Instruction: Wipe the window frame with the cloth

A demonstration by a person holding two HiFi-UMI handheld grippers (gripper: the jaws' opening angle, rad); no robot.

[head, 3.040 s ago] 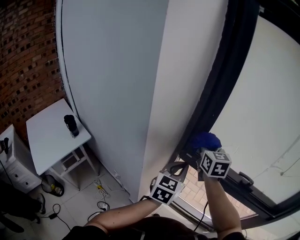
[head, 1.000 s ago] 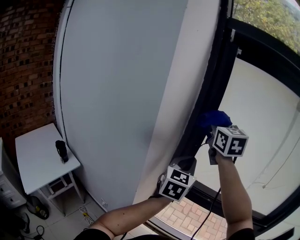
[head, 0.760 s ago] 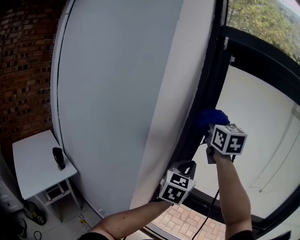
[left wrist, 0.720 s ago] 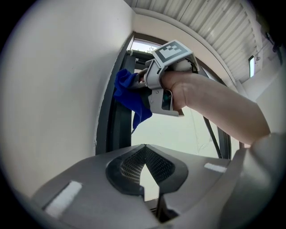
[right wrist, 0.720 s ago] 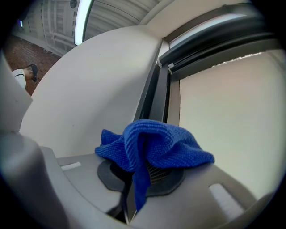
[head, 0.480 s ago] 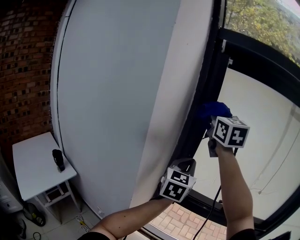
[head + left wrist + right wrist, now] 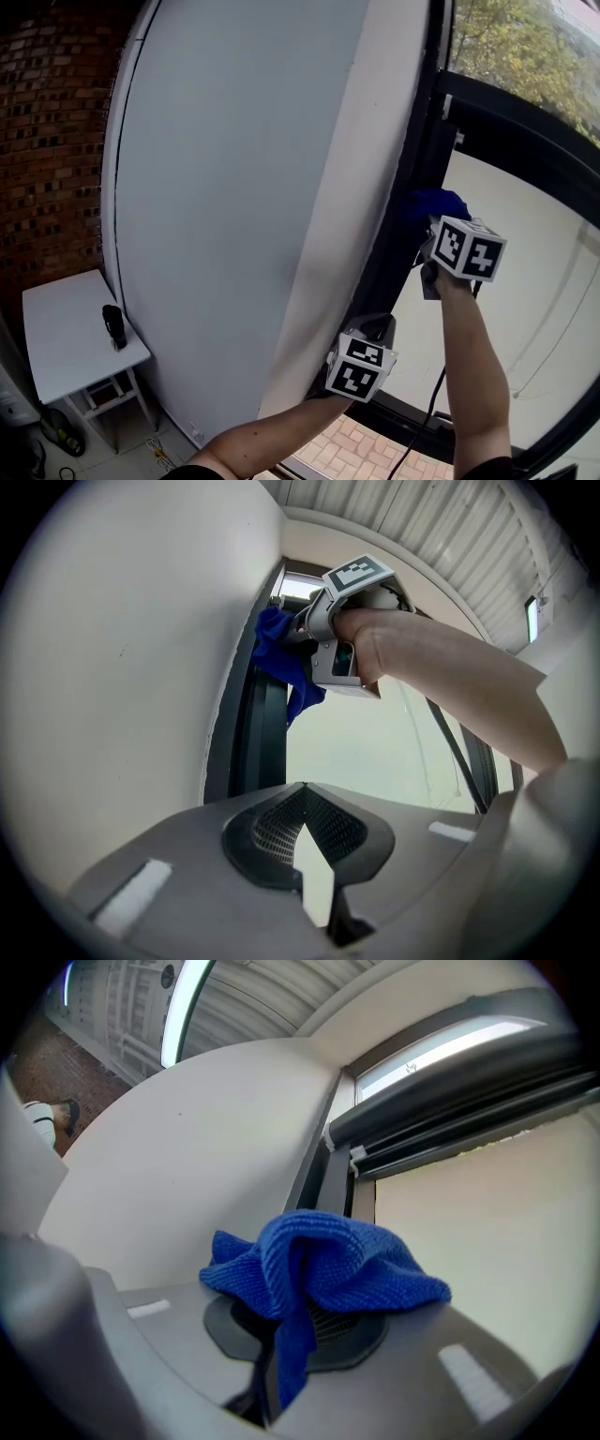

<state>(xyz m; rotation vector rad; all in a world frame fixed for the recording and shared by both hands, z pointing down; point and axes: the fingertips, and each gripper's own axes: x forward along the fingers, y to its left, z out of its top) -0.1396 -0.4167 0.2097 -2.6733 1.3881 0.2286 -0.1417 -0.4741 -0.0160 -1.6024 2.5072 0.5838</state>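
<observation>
The black window frame [image 7: 412, 187] runs up the right of the head view, beside the white wall [image 7: 244, 187]. My right gripper [image 7: 441, 230] is shut on a blue cloth [image 7: 433, 204], and the cloth is pressed against the frame's upright. In the right gripper view the cloth [image 7: 319, 1260] is bunched over the right gripper [image 7: 305, 1312], with the frame [image 7: 333, 1176] just beyond. My left gripper [image 7: 375, 328] hangs lower by the frame's edge. In its own view the left gripper [image 7: 302, 789] is shut on nothing, and the cloth [image 7: 281, 658] and the frame [image 7: 253, 733] show above it.
A white side table [image 7: 66, 323] with a small dark object [image 7: 113, 326] stands far below at the left, against a brick wall [image 7: 47, 141]. A pale pane [image 7: 525, 281] fills the window, with trees [image 7: 525, 47] above. A cable [image 7: 427, 412] hangs under my right arm.
My right gripper has slid the blue cloth up the frame's upright from near its bottom corner. The left gripper has risen a little beside the frame, still shut.
</observation>
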